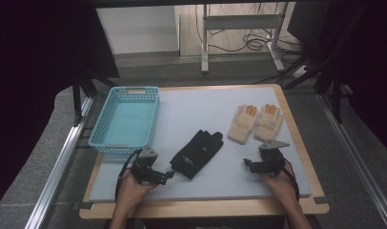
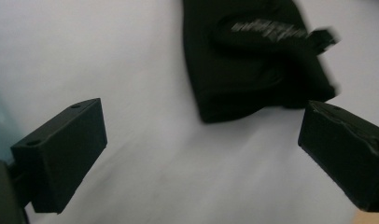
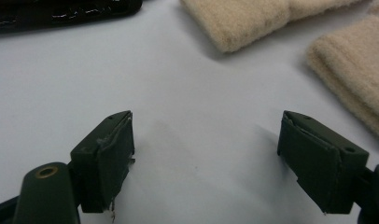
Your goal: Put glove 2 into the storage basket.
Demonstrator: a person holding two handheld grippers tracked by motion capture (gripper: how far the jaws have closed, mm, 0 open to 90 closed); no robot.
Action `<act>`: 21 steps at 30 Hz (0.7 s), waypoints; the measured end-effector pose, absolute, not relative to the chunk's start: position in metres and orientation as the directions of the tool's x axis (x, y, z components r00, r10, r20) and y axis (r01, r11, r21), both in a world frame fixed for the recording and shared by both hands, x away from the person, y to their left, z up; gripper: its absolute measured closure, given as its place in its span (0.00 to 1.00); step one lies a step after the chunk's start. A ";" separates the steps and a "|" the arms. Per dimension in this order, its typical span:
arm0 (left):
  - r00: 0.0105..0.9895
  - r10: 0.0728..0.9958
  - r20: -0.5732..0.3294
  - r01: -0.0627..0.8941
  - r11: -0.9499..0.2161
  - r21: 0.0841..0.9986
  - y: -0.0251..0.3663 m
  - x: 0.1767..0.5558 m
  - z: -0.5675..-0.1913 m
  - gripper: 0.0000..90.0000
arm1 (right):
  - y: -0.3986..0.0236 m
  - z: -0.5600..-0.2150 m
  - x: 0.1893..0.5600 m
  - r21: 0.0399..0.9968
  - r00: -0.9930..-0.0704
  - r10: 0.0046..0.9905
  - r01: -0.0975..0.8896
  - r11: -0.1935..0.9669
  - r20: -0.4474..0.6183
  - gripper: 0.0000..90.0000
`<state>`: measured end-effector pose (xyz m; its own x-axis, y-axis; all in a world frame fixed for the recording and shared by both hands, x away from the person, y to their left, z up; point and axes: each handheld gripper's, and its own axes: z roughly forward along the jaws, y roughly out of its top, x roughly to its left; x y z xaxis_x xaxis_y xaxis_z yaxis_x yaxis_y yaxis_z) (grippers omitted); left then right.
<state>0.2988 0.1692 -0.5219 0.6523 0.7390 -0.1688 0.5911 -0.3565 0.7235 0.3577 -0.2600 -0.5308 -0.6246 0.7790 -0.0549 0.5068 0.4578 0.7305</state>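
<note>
A black glove lies flat in the middle of the pale mat, cuff toward me. My left gripper rests just left of that cuff, open, with nothing between its jaws. In the left gripper view the black glove lies just beyond the open left gripper. Two beige knitted gloves lie side by side at the right. My right gripper sits below them, open and empty. In the right gripper view the beige cuffs lie past the wide right gripper.
A light blue plastic basket stands at the mat's left edge with nothing in it. The mat covers a wooden table. Metal rails run along both sides, and a desk frame with cables stands behind.
</note>
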 end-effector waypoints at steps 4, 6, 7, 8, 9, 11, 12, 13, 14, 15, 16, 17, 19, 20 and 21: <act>0.665 0.725 -0.181 0.588 -0.359 0.725 0.157 0.305 -0.509 0.01 | -0.260 -0.531 0.358 0.732 -0.625 0.779 0.505 0.458 -0.055 0.20; 0.675 0.718 -0.171 0.585 -0.378 0.717 0.148 0.312 -0.506 0.01 | -0.260 -0.531 0.358 0.732 -0.625 0.779 0.505 0.458 -0.056 0.20; 0.674 0.719 -0.171 0.589 -0.383 0.711 0.145 0.314 -0.505 0.01 | -0.260 -0.531 0.358 0.732 -0.625 0.779 0.505 0.458 -0.055 0.20; 0.677 0.718 -0.165 0.591 -0.396 0.702 0.139 0.318 -0.504 0.01 | -0.260 -0.531 0.358 0.732 -0.625 0.779 0.506 0.457 -0.055 0.20; 0.679 0.717 -0.158 0.593 -0.409 0.694 0.134 0.322 -0.504 0.01 | -0.260 -0.531 0.358 0.731 -0.625 0.779 0.506 0.458 -0.055 0.20; 0.680 0.717 -0.152 0.599 -0.425 0.679 0.124 0.331 -0.503 0.00 | -0.260 -0.531 0.358 0.732 -0.625 0.779 0.506 0.457 -0.054 0.20; 0.680 0.716 -0.157 0.604 -0.426 0.673 0.119 0.336 -0.503 0.00 | -0.260 -0.531 0.358 0.731 -0.624 0.779 0.507 0.457 -0.055 0.20; 0.685 0.711 -0.155 0.603 -0.436 0.668 0.115 0.341 -0.503 0.00 | -0.260 -0.531 0.358 0.731 -0.625 0.779 0.507 0.457 -0.055 0.20; 0.687 0.710 -0.155 0.606 -0.443 0.660 0.110 0.346 -0.503 0.00 | -0.260 -0.531 0.358 0.731 -0.625 0.779 0.507 0.458 -0.055 0.20; 0.689 0.709 -0.154 0.609 -0.450 0.653 0.106 0.350 -0.503 0.00 | -0.260 -0.531 0.358 0.731 -0.625 0.779 0.507 0.458 -0.055 0.20; 0.687 0.711 -0.149 0.613 -0.456 0.645 0.102 0.354 -0.503 0.00 | -0.260 -0.531 0.358 0.731 -0.625 0.779 0.507 0.457 -0.055 0.20; 0.687 0.711 -0.150 0.615 -0.459 0.642 0.100 0.357 -0.504 0.00 | -0.260 -0.531 0.358 0.732 -0.625 0.779 0.506 0.456 -0.053 0.20; 0.689 0.707 -0.160 0.623 -0.465 0.629 0.093 0.366 -0.505 0.00 | -0.260 -0.531 0.358 0.732 -0.625 0.779 0.507 0.455 -0.053 0.20; 0.692 0.704 -0.163 0.625 -0.471 0.622 0.090 0.369 -0.506 0.00 | -0.260 -0.531 0.358 0.732 -0.625 0.779 0.506 0.456 -0.053 0.20; 0.694 0.700 -0.168 0.629 -0.475 0.615 0.087 0.371 -0.507 0.00 | -0.260 -0.531 0.358 0.732 -0.625 0.779 0.507 0.456 -0.053 0.20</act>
<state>0.3713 0.0867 -0.5071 0.6939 0.7002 -0.1679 0.6286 -0.4754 0.6154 0.3578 -0.2601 -0.5309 -0.6247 0.7791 -0.0526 0.5066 0.4556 0.7320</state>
